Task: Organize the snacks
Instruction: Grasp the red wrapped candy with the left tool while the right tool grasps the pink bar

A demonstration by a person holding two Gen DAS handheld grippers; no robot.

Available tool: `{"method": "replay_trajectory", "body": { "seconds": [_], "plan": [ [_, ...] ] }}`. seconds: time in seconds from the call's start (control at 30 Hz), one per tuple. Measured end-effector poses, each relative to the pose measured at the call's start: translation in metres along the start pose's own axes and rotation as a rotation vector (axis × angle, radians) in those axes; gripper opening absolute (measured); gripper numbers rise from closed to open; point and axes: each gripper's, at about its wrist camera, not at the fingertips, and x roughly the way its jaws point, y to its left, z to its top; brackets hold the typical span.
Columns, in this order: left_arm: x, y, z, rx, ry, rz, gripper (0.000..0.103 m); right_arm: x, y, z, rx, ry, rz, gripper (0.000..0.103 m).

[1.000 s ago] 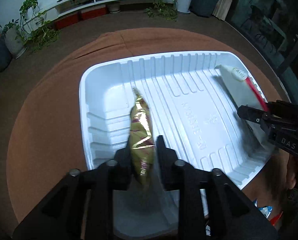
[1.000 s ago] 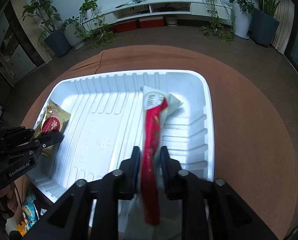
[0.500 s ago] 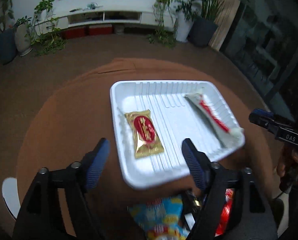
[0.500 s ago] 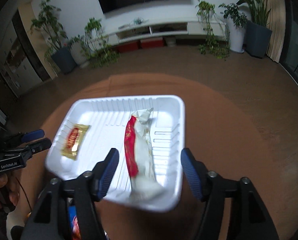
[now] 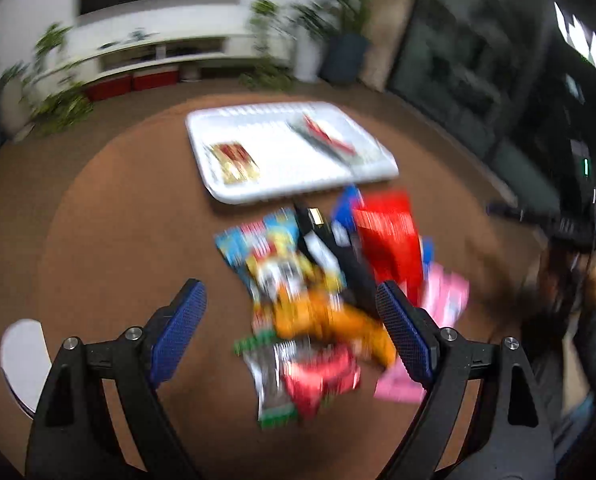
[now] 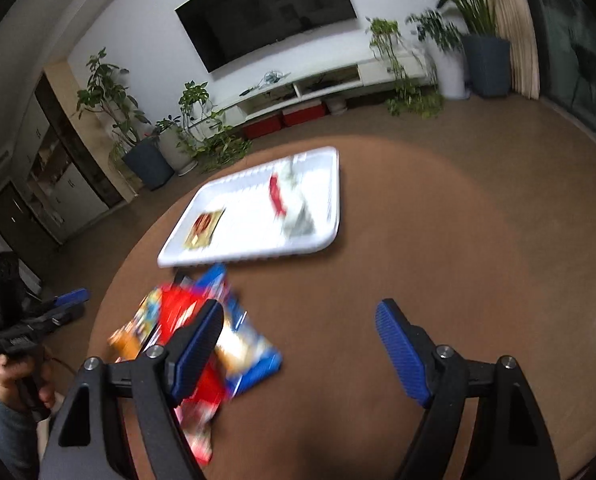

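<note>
Two snacks already lie flat in the white tray (image 6: 330,200), the gold packet (image 6: 204,229) at its left end and the red-and-white stick (image 6: 288,204) at its right, well apart, seemingly to leave room between. Both claws, left (image 5: 290,328) and right (image 6: 298,340), have just been opening and stand wide and empty above the bench (image 6: 438,260), likely ready for the heaped snack pile (image 5: 322,280) beside the tray's near rim.

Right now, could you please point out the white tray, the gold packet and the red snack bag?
white tray (image 6: 258,258): right wrist view, near rim.
gold packet (image 6: 204,229): right wrist view, middle.
red snack bag (image 5: 388,240): left wrist view, front face.
</note>
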Motion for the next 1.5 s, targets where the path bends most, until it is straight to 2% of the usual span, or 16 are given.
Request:
{"method": "replay_trajectory", "body": {
  "seconds": [0.1,0.2,0.3,0.37,0.4,0.43,0.53,0.73,0.97,1.03,1.2,1.3,1.5],
  "plan": [
    [0.004,-0.024,-0.02,0.191,0.054,0.017,0.086,0.0,0.001,-0.033,0.065,0.052,0.053,0.081],
    [0.011,-0.041,-0.029,0.33,0.095,0.04,0.084,0.005,0.011,-0.059,0.093,0.094,0.094,0.081],
    [0.023,-0.049,-0.036,0.402,0.135,0.038,0.067,0.01,0.026,-0.075,0.08,0.115,0.112,0.081],
    [0.035,-0.05,-0.039,0.435,0.178,0.047,0.043,0.011,0.032,-0.078,0.069,0.122,0.111,0.081],
    [0.041,-0.052,-0.042,0.454,0.206,0.051,0.038,0.012,0.035,-0.079,0.066,0.125,0.115,0.081],
    [0.046,-0.052,-0.043,0.465,0.226,0.05,0.033,0.013,0.037,-0.081,0.065,0.127,0.115,0.081],
    [0.054,-0.058,-0.051,0.5,0.258,0.036,0.033,0.013,0.042,-0.083,0.051,0.132,0.115,0.081],
    [0.062,-0.063,-0.053,0.489,0.306,0.026,0.033,0.015,0.043,-0.087,0.061,0.151,0.12,0.081],
    [0.073,-0.081,-0.056,0.513,0.363,0.06,0.035,0.015,0.042,-0.09,0.062,0.163,0.119,0.081],
    [0.074,-0.085,-0.055,0.508,0.358,0.068,0.036,0.016,0.043,-0.089,0.064,0.167,0.12,0.081],
    [0.074,-0.082,-0.053,0.406,0.357,0.055,0.035,0.013,0.045,-0.089,0.051,0.161,0.108,0.081],
    [0.073,-0.084,-0.056,0.376,0.349,0.063,0.029,0.012,0.048,-0.089,0.045,0.159,0.108,0.081],
    [0.059,-0.085,-0.065,0.254,0.309,0.03,0.023,0.014,0.066,-0.089,0.047,0.189,0.167,0.079]
  ]
}}
